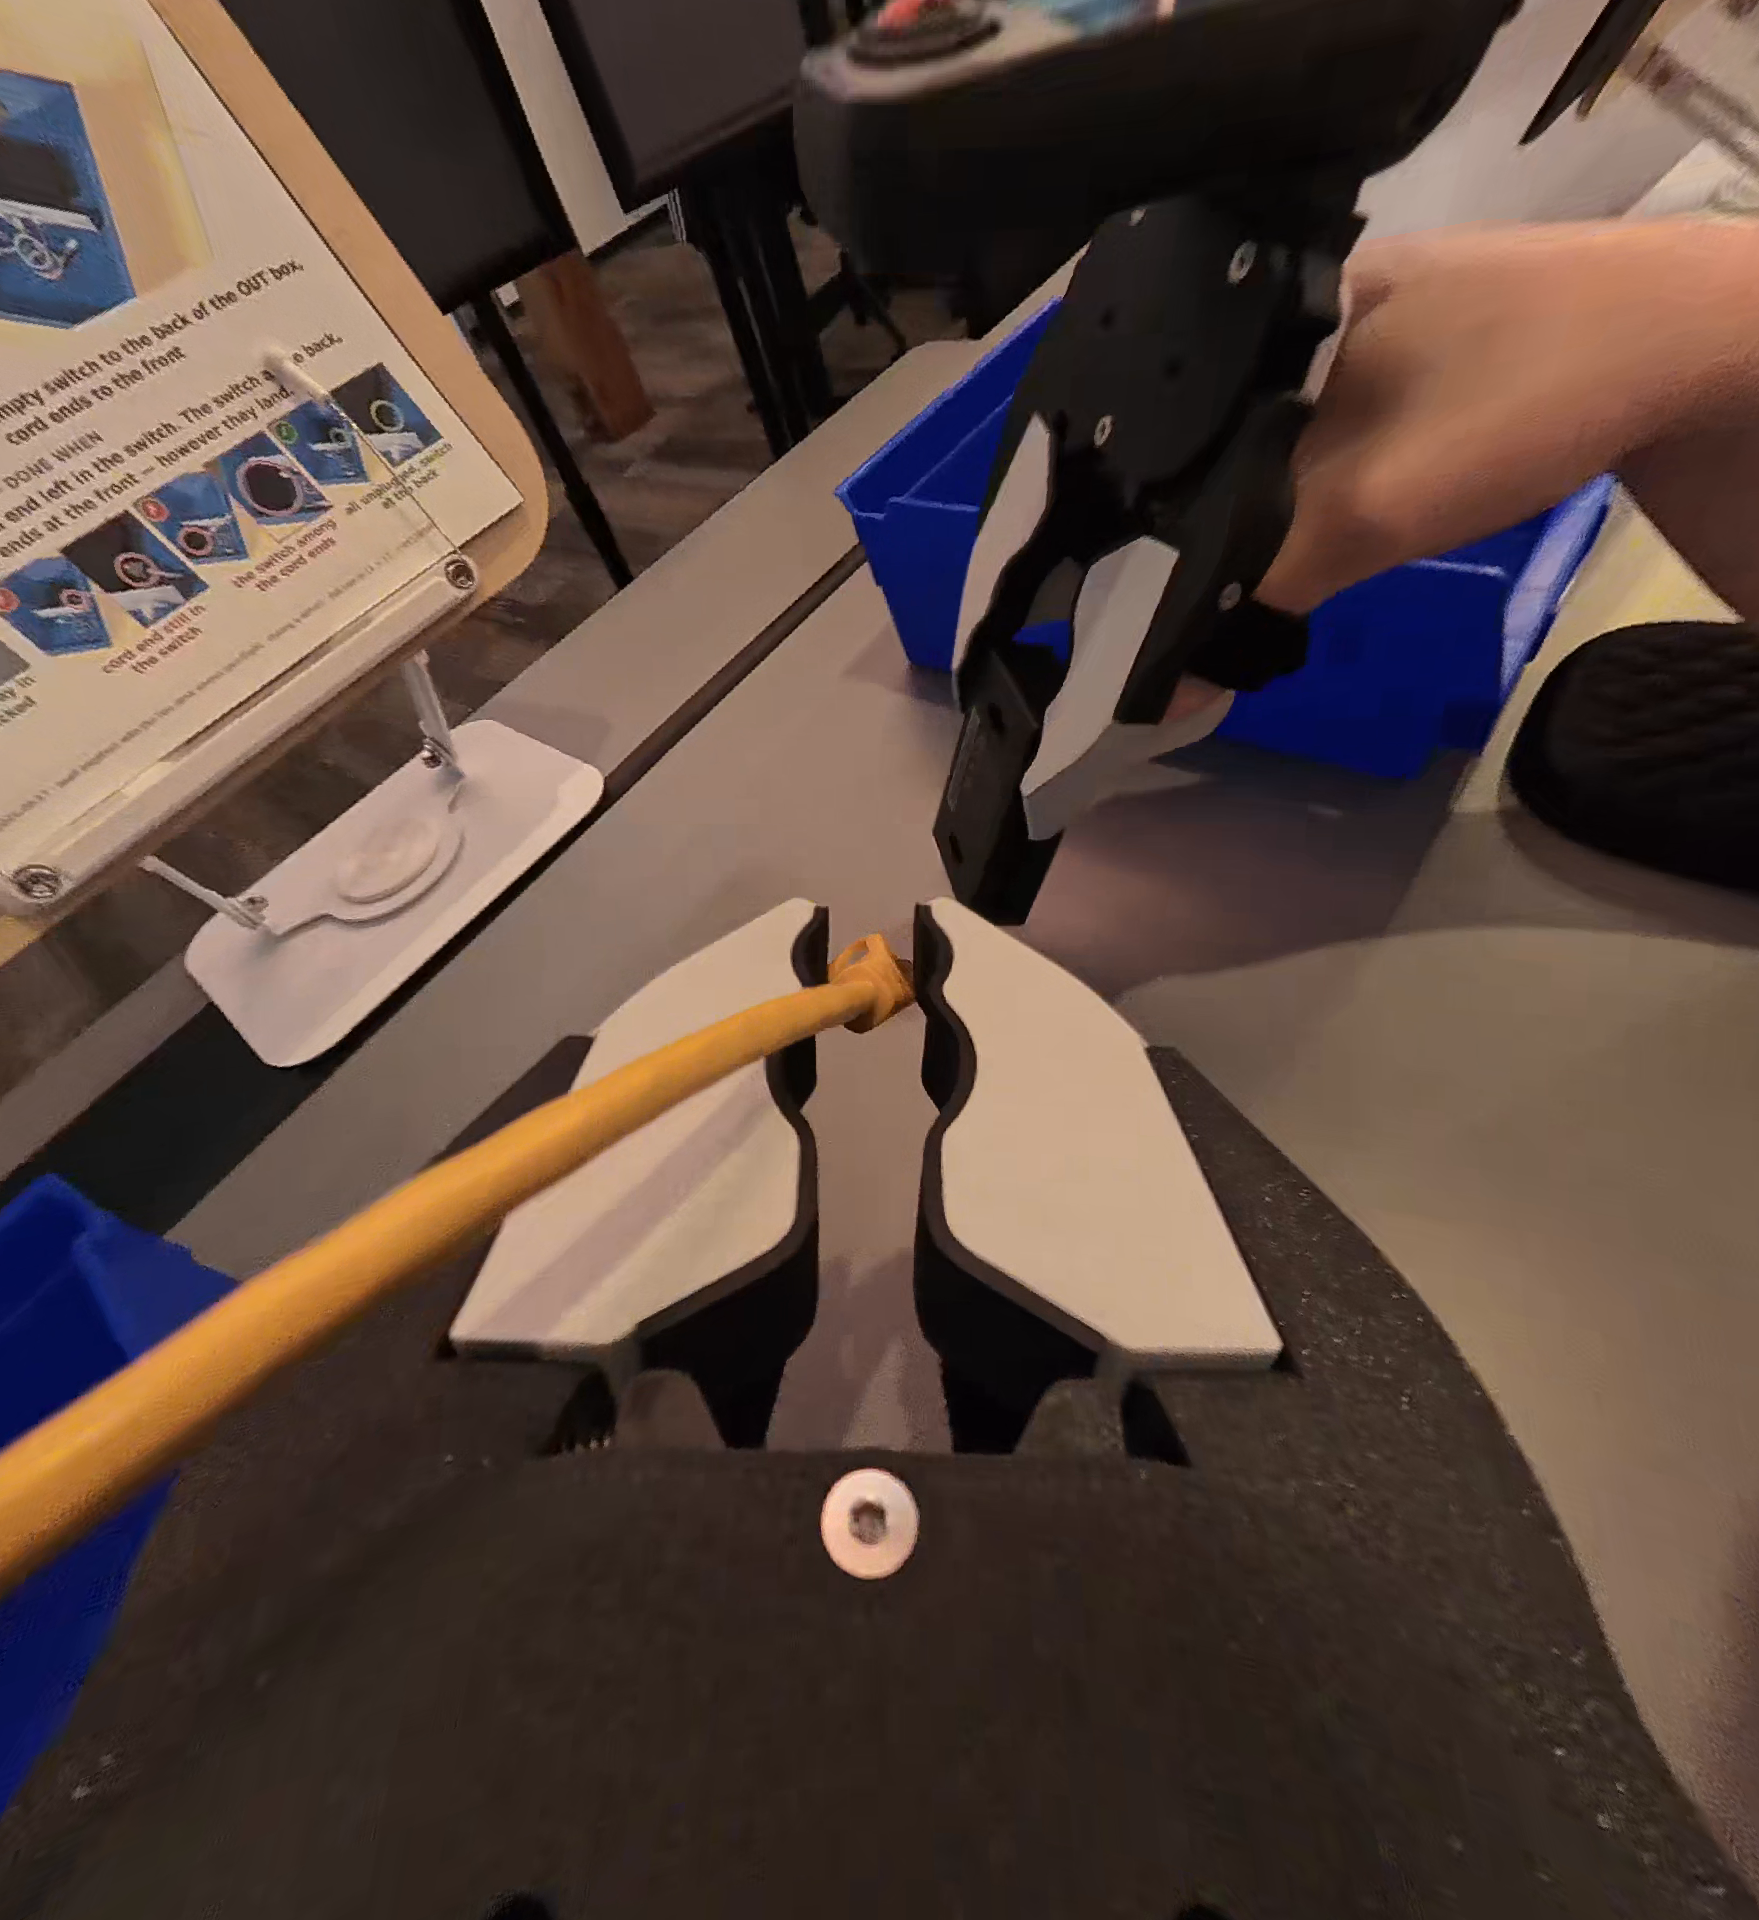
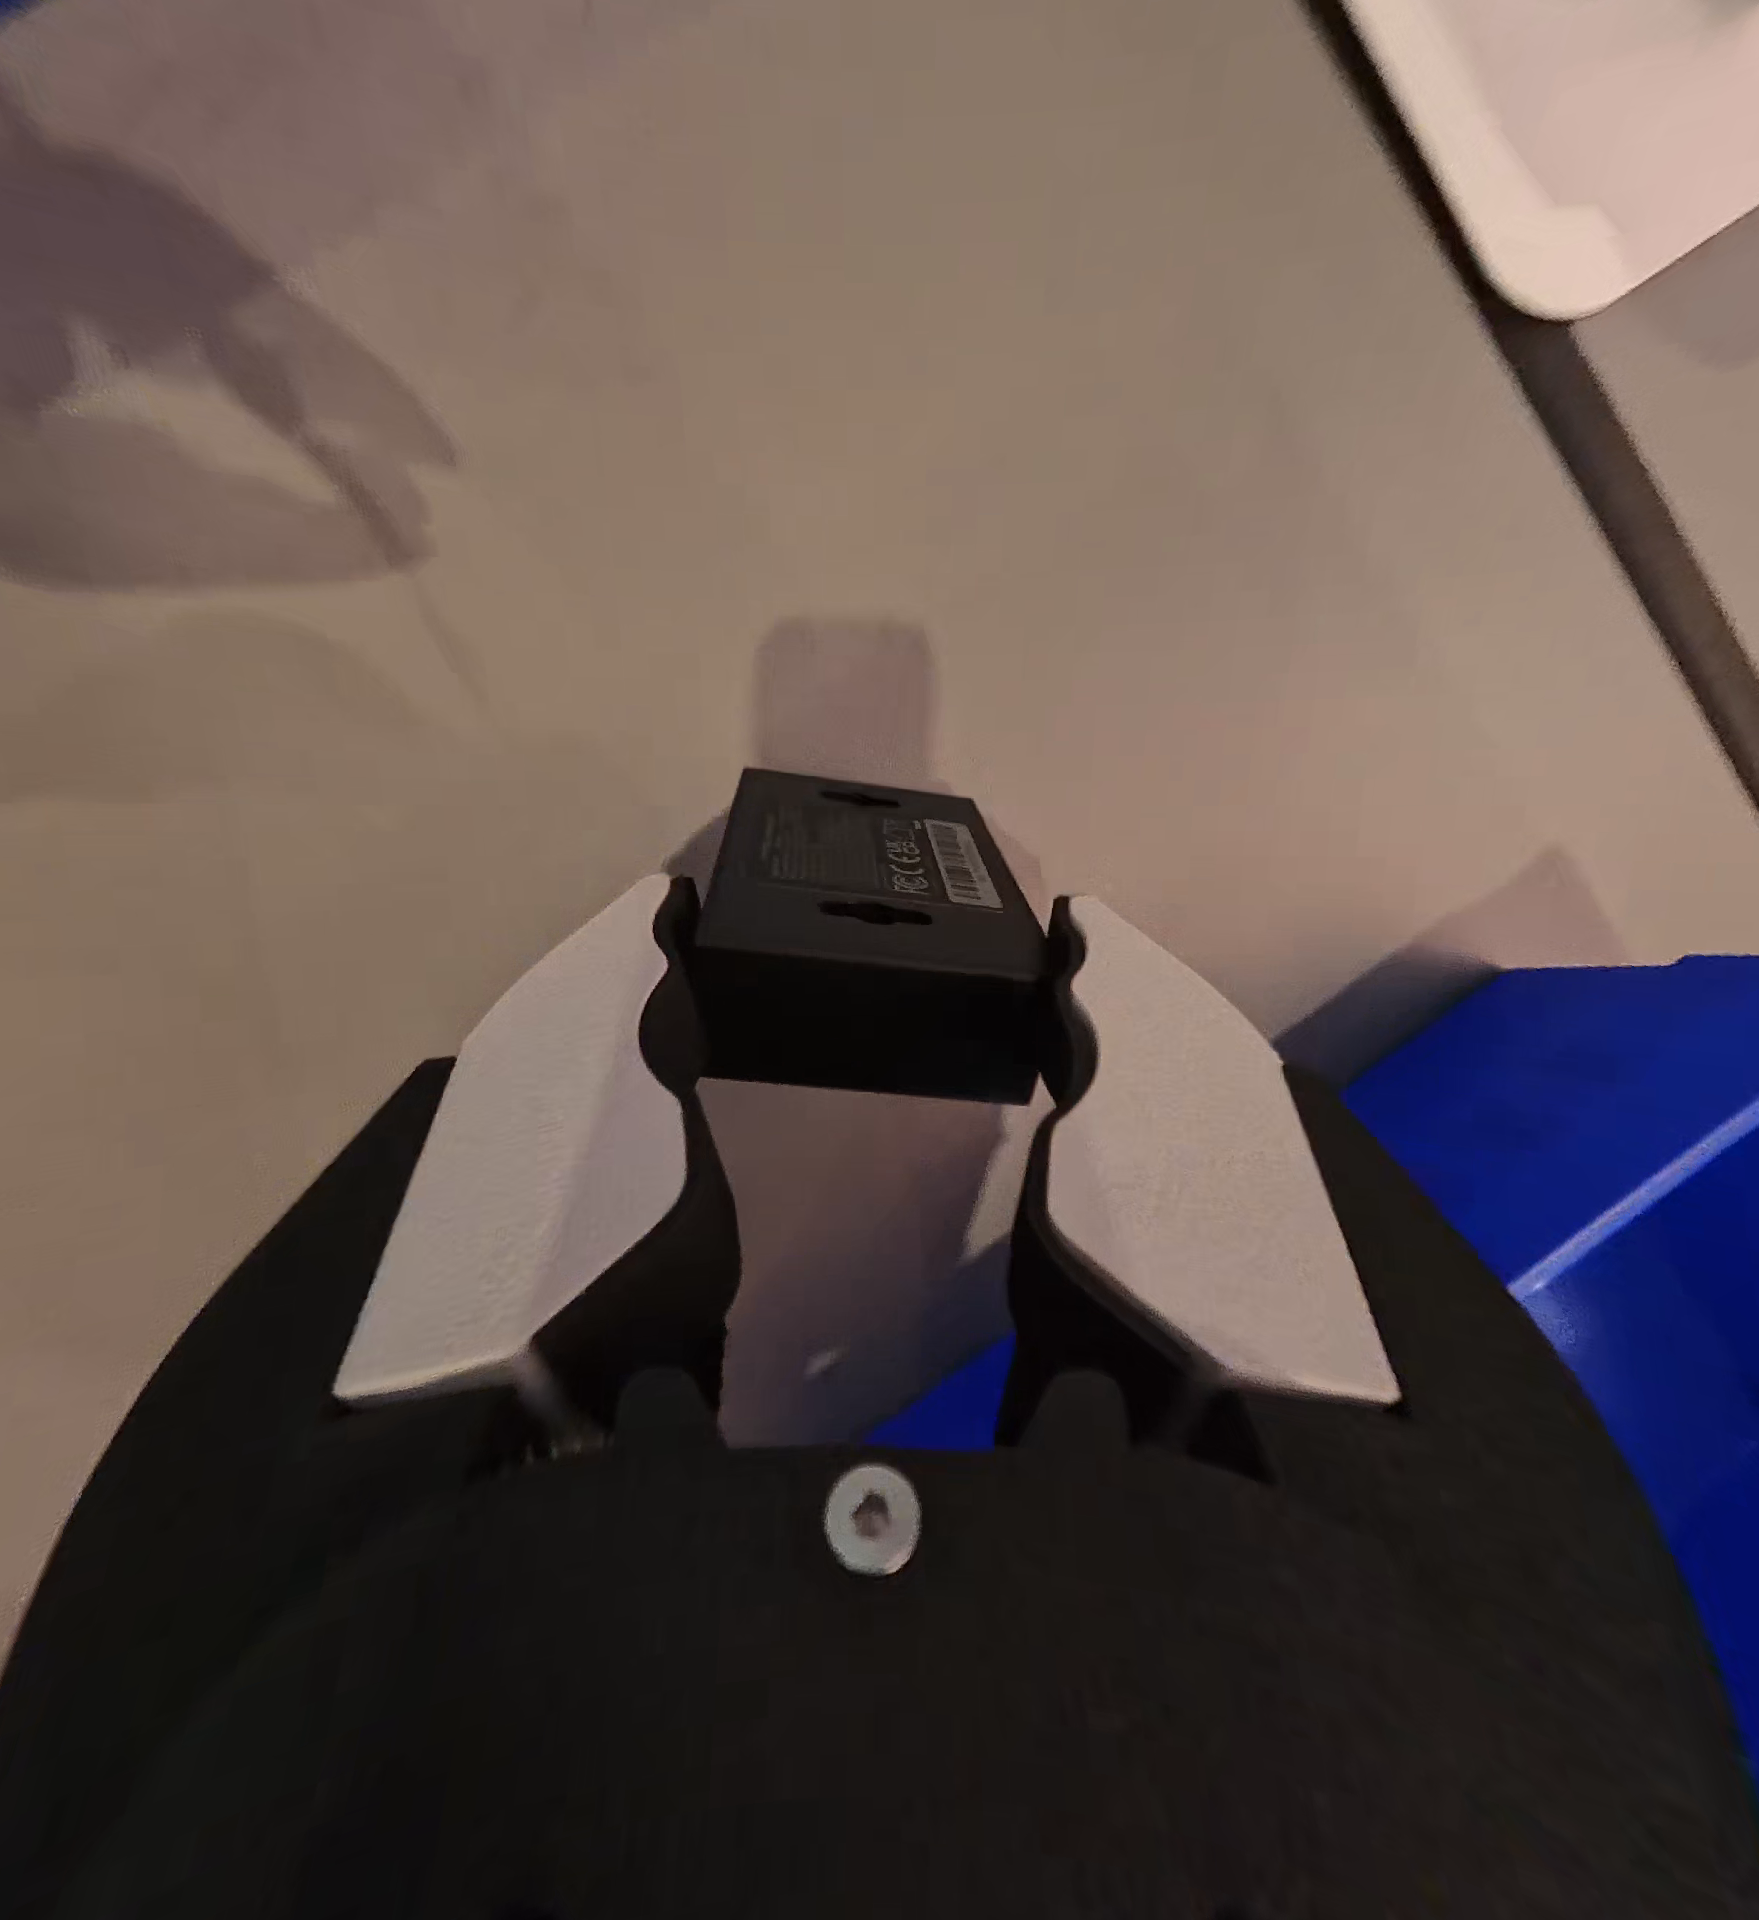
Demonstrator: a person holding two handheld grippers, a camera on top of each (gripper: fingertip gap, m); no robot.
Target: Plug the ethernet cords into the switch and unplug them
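Note:
My left gripper [image 1: 867,961] is shut on the plug end of a yellow ethernet cord [image 1: 459,1174], which runs back over the left finger toward the lower left. My right gripper [image 2: 864,935] is shut on a small black switch [image 2: 870,925], underside up, held above the grey table. In the left wrist view the right gripper [image 1: 1036,769], held by a person's hand, points down with the switch [image 1: 989,790] just beyond and right of the cord's plug. The plug and switch are apart. The switch's ports are hidden.
A blue bin [image 1: 1374,644] stands behind the right gripper; it also shows in the right wrist view [image 2: 1581,1195]. Another blue bin [image 1: 33,1309] is at the near left. An instruction board on a white stand [image 1: 387,883] stands at the left. A black mesh object [image 1: 1685,758] lies at the right.

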